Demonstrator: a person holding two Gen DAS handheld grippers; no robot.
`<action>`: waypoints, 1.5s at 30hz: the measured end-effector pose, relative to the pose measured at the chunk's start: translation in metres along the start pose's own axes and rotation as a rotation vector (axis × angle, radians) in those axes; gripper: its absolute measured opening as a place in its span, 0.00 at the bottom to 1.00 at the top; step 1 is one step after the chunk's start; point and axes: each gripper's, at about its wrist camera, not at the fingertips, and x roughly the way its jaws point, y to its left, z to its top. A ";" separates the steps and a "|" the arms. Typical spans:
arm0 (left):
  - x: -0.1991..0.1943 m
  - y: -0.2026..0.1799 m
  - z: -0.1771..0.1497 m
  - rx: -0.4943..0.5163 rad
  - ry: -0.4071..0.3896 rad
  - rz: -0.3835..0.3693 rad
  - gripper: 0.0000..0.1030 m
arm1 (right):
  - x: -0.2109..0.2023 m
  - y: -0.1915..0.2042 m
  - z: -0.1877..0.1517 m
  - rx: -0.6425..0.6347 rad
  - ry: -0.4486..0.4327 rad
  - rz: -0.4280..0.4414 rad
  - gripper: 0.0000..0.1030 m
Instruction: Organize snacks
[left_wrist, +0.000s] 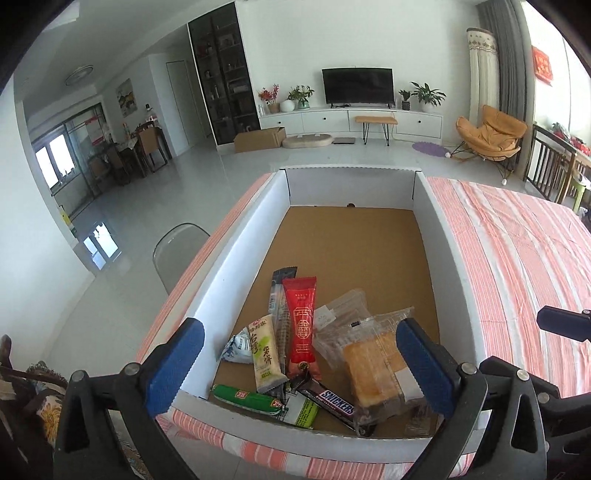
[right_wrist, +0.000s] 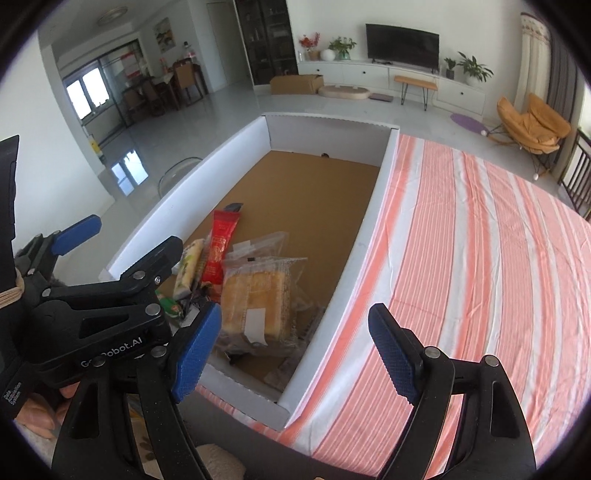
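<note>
Striped tablecloth; boxed red sachet lies lengthwise, pointing away.

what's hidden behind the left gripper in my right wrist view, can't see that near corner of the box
Observer: A Snickers bar lies there, close to the near wall of the box.
Operator: anything else down there
Observer: A green sausage stick lies left of it, along the same wall.
Operator: is the left gripper holding anything
Observer: No. The left gripper is open above the snacks, with nothing pinched between its pads.
</note>
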 end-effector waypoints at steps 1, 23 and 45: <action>-0.001 0.000 0.000 -0.004 0.010 -0.002 1.00 | -0.001 0.001 0.000 -0.005 -0.002 -0.009 0.82; -0.011 0.036 -0.006 -0.067 -0.007 0.047 1.00 | -0.012 0.013 -0.002 0.026 -0.108 -0.025 0.87; -0.002 0.053 -0.009 -0.126 0.041 0.032 1.00 | -0.004 0.031 0.004 -0.033 -0.091 -0.071 0.87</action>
